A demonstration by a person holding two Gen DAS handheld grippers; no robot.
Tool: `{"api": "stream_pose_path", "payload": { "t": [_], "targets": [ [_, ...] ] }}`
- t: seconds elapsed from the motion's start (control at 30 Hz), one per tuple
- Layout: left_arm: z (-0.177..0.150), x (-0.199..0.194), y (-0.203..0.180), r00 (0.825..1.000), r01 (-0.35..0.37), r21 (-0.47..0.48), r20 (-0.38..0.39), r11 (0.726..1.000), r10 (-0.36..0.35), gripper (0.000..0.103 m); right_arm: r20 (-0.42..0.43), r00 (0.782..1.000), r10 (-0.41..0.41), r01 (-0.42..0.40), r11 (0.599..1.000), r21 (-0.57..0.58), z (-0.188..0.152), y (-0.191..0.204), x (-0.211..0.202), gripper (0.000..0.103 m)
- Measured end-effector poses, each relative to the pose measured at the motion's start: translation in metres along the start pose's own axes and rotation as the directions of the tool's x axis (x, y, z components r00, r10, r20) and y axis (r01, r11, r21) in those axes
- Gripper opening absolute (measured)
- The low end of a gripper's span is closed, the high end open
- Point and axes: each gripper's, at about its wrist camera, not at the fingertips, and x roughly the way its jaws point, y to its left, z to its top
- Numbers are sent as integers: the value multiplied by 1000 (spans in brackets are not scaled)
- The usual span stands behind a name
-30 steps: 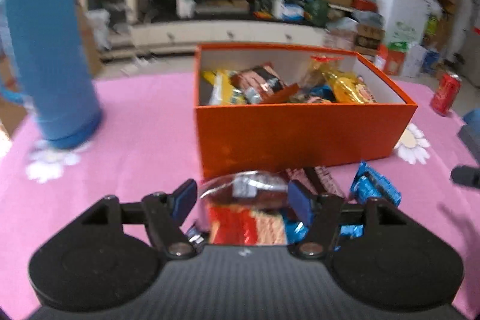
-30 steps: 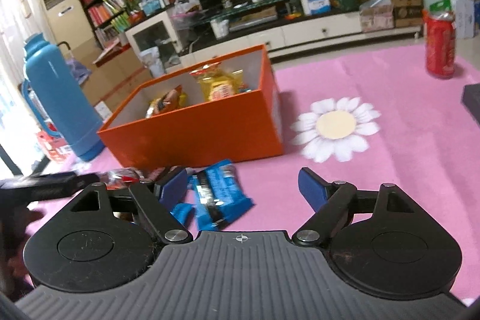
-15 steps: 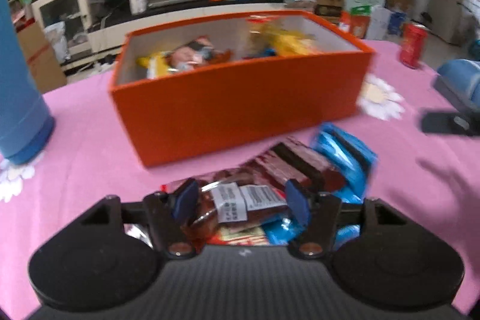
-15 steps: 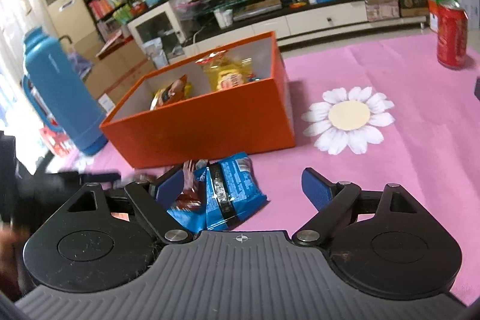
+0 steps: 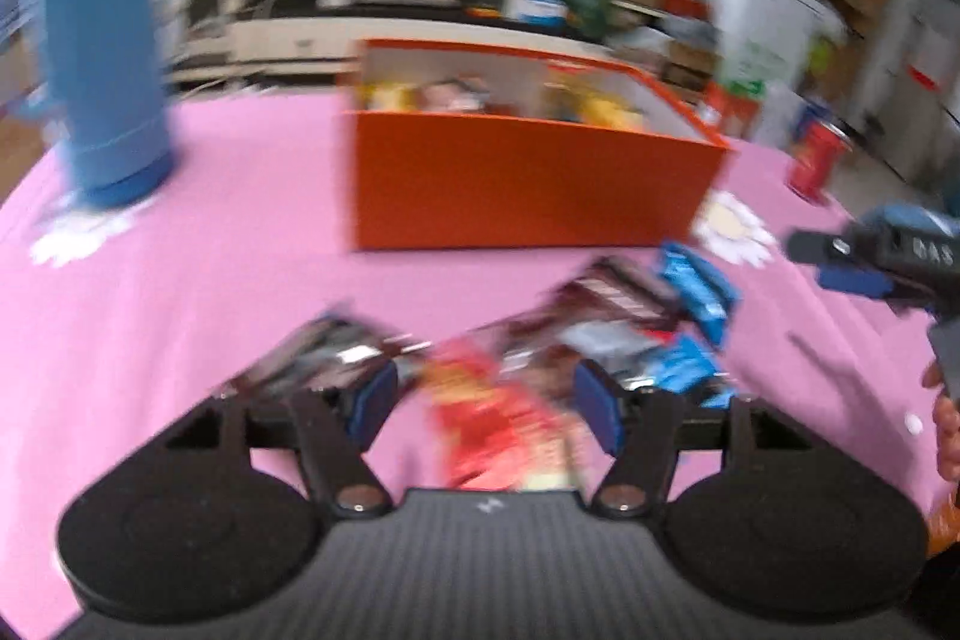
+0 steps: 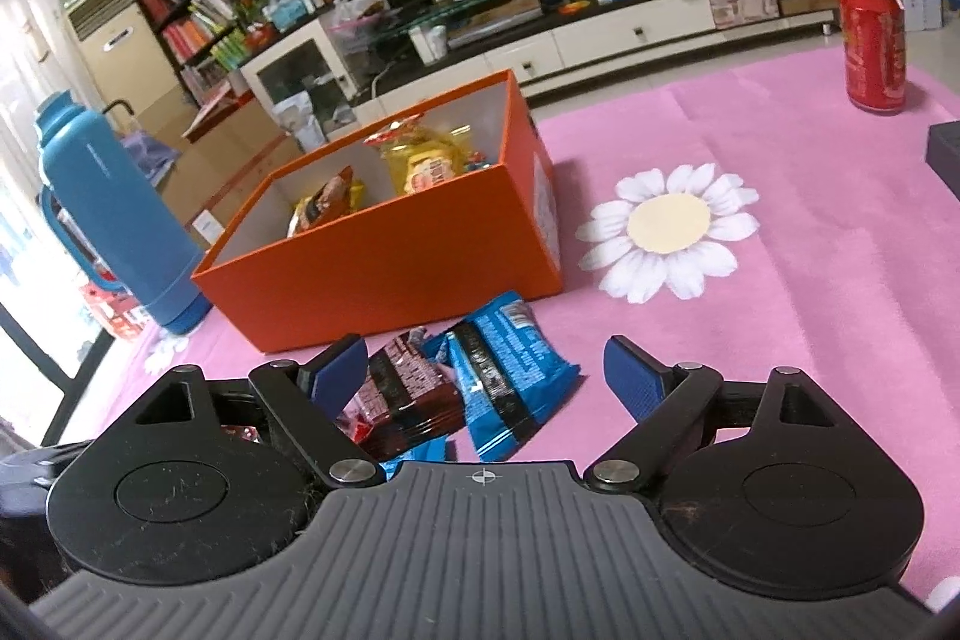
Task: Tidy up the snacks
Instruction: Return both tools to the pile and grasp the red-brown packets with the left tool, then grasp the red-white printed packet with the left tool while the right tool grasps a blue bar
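Observation:
The left wrist view is blurred by motion. My left gripper (image 5: 486, 403) is shut on a clear snack packet with a red printed part (image 5: 498, 418), low over the pink cloth. A silvery packet (image 5: 324, 352) lies by its left finger. To the right lies a pile with a brown chocolate packet (image 5: 618, 292) (image 6: 408, 394) and a blue packet (image 5: 696, 280) (image 6: 510, 370). My right gripper (image 6: 486, 370) (image 5: 834, 262) stands open over that pile, its pads touching nothing. The orange box (image 5: 528, 184) (image 6: 390, 274) behind holds several snacks.
A tall blue thermos (image 5: 102, 40) (image 6: 114, 220) stands left of the box. A red can (image 6: 873, 46) (image 5: 816, 160) stands far right, with a dark flat object (image 6: 945, 154) at the right edge. A hand (image 5: 948, 430) shows at the right border. A TV unit lies beyond the table.
The left gripper swept sideways with the packet still between its fingers; the box now sits farther off and the thermos is back in view. The right gripper stayed put, its jaws slightly wider.

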Motion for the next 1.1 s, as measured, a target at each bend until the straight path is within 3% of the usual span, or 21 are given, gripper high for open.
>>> {"api": "stream_pose_path", "payload": {
  "t": [0.13,0.3,0.47,0.6,0.77,0.93,1.1],
  "targets": [
    [-14,-12,22,999,5,-45,-36,999,-7,66,-30,999,14,-16,999,-41,-6,12,8,76],
    [-24,12,-1,994,45,40,-99,998,-41,68,-57,998,8,-13,996,-86,-14,23,13,76],
    [-21,42,-15,990,69,54,-128,996,-61,69,-66,998,-13,10,999,-43,-18,13,9,76],
    [-23,58,-19,985,41,65,-169,997,-30,68,-107,994,-23,13,995,-94,-37,19,8,76],
    [-29,45,-2,985,-5,40,-173,999,12,68,-116,992,-44,14,968,-250,-46,52,23,76],
    [-30,39,8,987,-13,21,-162,1000,17,68,-153,986,66,-100,968,-228,-38,68,44,77],
    [-32,38,8,988,-6,35,-156,999,11,68,-214,977,25,-76,969,-235,-38,76,72,77]
  ]
}}
